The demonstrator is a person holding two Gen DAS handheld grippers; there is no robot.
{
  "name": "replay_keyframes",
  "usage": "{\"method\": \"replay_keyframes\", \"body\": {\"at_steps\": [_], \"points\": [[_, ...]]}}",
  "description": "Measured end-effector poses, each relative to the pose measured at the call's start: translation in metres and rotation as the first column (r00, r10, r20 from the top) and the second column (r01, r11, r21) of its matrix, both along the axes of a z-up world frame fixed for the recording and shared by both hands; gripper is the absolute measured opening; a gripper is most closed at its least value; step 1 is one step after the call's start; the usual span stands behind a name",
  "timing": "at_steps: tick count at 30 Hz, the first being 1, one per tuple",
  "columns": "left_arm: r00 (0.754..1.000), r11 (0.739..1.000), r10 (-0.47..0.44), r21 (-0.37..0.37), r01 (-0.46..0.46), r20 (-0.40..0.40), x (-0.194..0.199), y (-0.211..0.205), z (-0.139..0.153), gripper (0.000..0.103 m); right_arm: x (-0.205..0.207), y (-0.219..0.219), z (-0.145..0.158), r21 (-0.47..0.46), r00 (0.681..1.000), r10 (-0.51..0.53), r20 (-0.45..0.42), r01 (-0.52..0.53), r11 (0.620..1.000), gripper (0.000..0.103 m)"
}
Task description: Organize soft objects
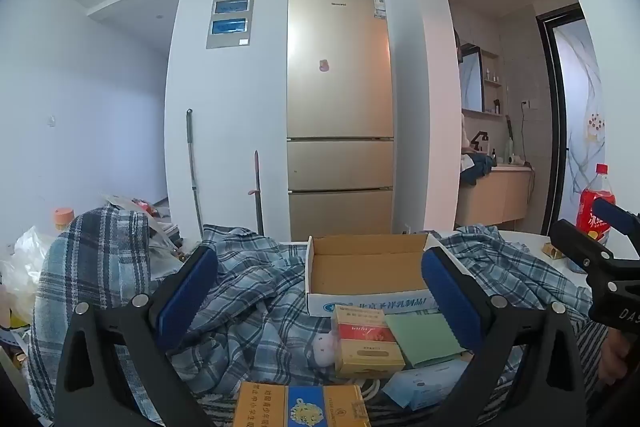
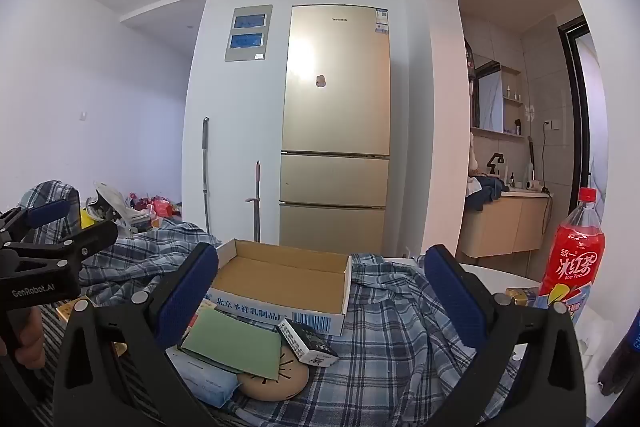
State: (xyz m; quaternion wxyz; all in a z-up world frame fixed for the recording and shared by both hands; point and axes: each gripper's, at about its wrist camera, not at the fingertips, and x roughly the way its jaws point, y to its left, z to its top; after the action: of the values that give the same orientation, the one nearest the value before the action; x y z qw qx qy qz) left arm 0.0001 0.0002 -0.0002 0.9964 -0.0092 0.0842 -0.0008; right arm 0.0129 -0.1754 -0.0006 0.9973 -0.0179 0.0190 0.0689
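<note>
Both jaws stand spread wide with nothing between the blue pads. Seen from its own camera, the left gripper (image 1: 320, 291) tips slightly down over the blue plaid shirt (image 1: 248, 291), which lies rumpled across the lower half of the frame, its long axis running left to right, one end heaped at far left. An open cardboard box (image 1: 368, 267) sits on the cloth at centre, long side across the frame, with a green pad (image 1: 424, 337) and a yellow-red carton (image 1: 366, 341) just in front. Level in its own view, the right gripper (image 2: 322, 295) faces the same box (image 2: 280, 279); a red tea bottle (image 2: 572, 259) stands upright at right.
</note>
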Motion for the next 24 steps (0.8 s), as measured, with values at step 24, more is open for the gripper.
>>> {"method": "replay_keyframes", "body": {"at_steps": [24], "points": [[0.999, 1.0, 0.01, 0.011, -0.01, 0.034, -0.005, -0.002, 0.0, 0.103, -0.003, -0.005, 0.003, -0.009, 1.0, -0.013, 0.001, 0.013, 1.0, 0.103]]}}
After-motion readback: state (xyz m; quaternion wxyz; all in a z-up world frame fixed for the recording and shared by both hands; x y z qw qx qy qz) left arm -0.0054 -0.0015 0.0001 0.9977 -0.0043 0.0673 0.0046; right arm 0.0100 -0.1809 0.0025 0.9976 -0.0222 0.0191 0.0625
